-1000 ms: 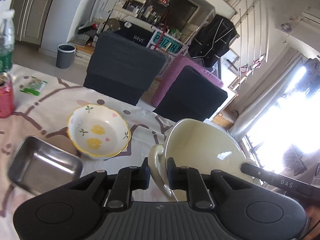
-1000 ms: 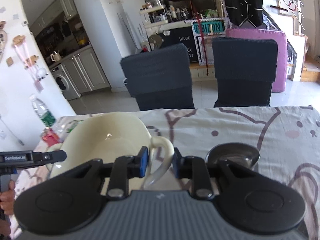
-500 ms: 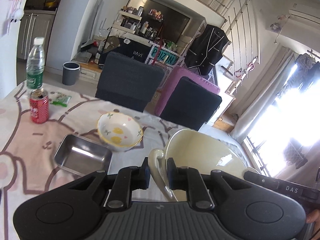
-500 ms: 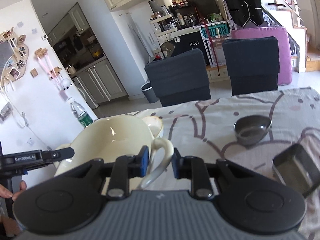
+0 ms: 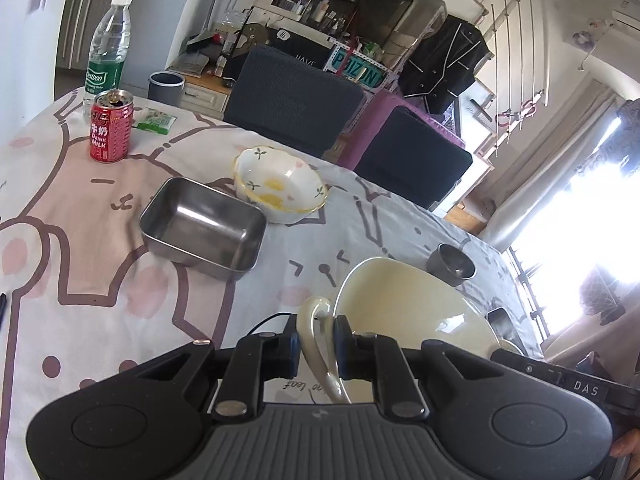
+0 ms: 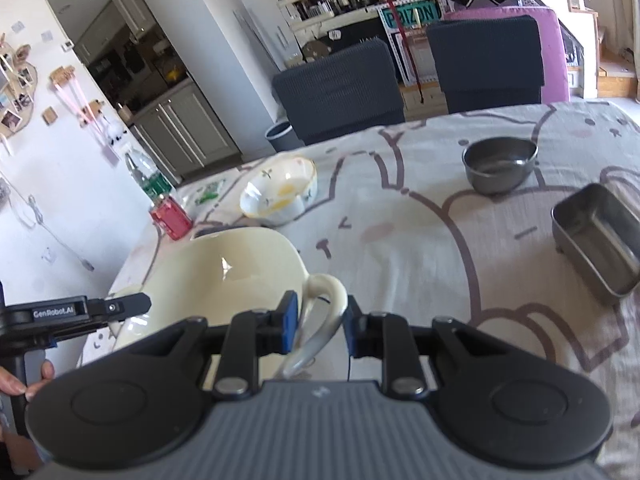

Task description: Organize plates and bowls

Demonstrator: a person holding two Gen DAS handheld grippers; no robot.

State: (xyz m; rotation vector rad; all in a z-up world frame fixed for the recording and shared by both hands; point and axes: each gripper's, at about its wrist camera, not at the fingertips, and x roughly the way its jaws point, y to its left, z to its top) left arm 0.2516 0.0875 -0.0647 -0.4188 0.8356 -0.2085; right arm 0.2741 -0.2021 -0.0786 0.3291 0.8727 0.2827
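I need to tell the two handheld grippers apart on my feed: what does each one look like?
Both share a black housing with a grey ribbed plate and two round black discs. The left gripper has black fingers, and its side reads "GenRobot.AI" in the right wrist view. The right gripper has blue pads, and its body is marked "DAS". No sleeves are visible.

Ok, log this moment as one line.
left tongs: shut on bowl handle | right tongs: shut on other handle | bowl: held above table
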